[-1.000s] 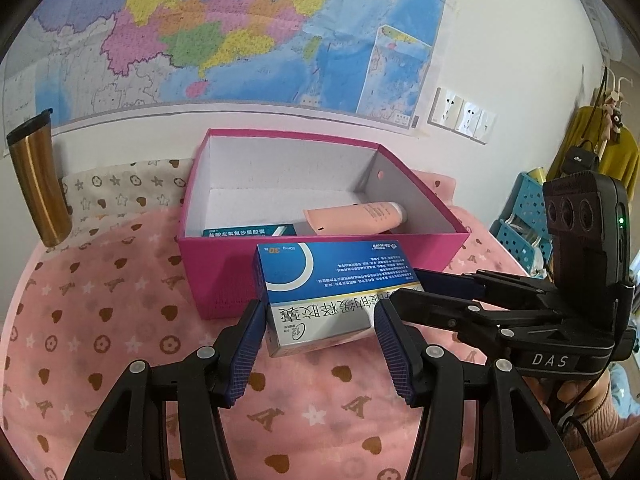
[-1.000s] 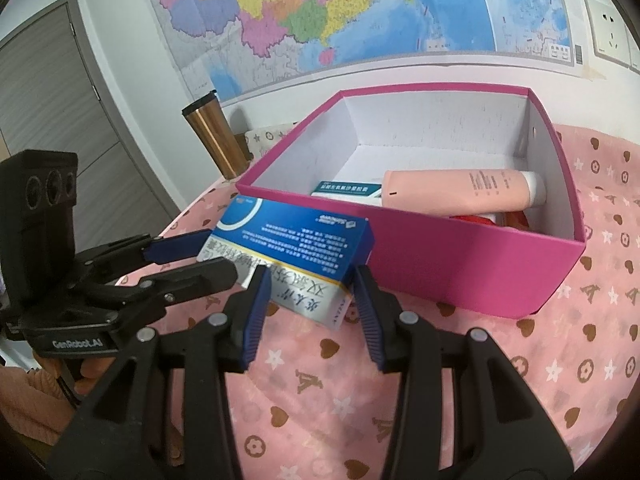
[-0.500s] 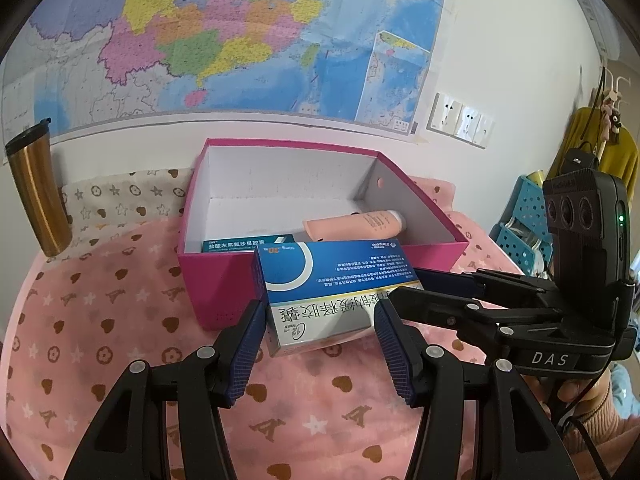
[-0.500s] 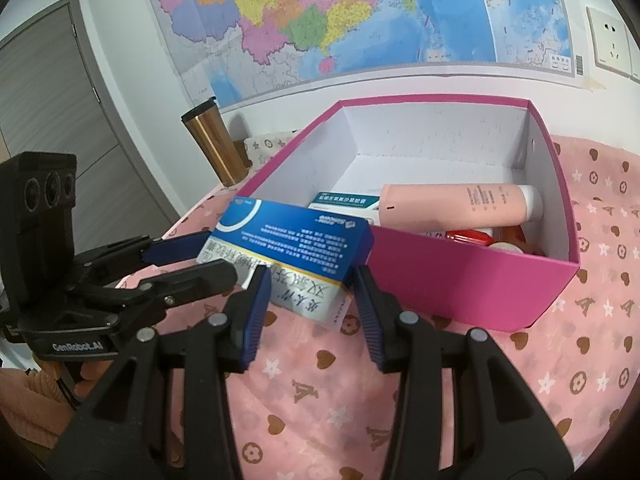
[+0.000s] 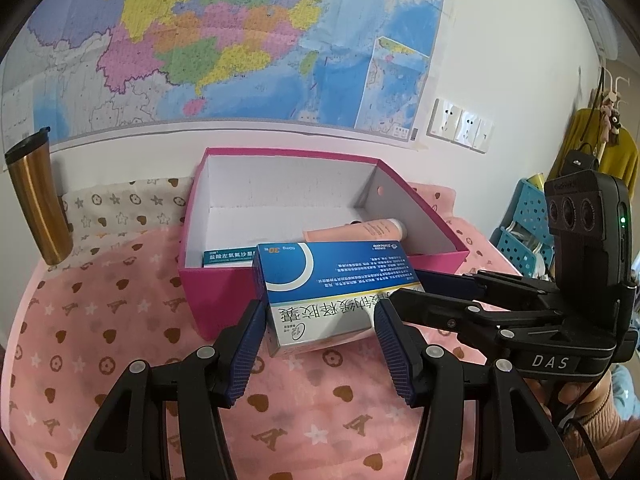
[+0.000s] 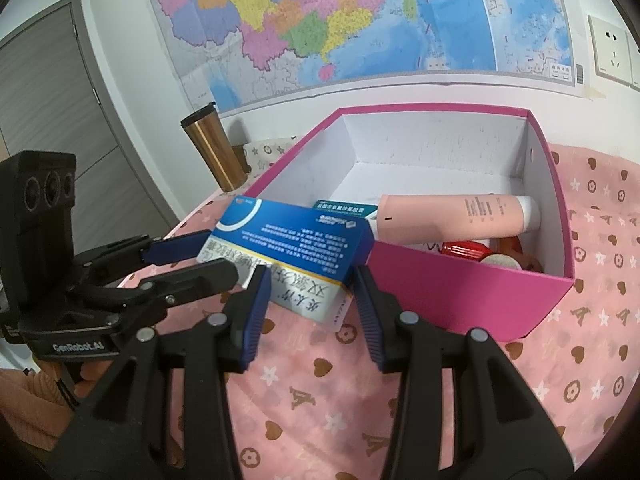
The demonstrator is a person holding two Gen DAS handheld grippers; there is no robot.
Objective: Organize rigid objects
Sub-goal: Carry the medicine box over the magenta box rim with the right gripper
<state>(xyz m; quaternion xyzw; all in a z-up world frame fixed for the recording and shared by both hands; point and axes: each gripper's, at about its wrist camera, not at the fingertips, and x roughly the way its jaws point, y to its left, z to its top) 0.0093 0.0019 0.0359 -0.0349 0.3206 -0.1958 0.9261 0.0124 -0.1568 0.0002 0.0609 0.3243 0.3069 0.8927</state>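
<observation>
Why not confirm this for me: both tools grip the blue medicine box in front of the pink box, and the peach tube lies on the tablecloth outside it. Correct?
Not quite. The peach tube lies inside the pink box, as the right wrist view shows. The rest holds: left tool and right tool grip the blue medicine box before it.

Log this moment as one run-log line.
left gripper: shut on blue medicine box | right gripper: shut on blue medicine box | held before pink box | not placed

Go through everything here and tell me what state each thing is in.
Blue medicine box: sealed, held off the cloth.
Left gripper: shut on its near end.
Right gripper: shut on its other end.
Pink storage box: lidless, partly filled.
Pink tube: capped, lying down.
Gold tumbler: lidded, upright.
</observation>
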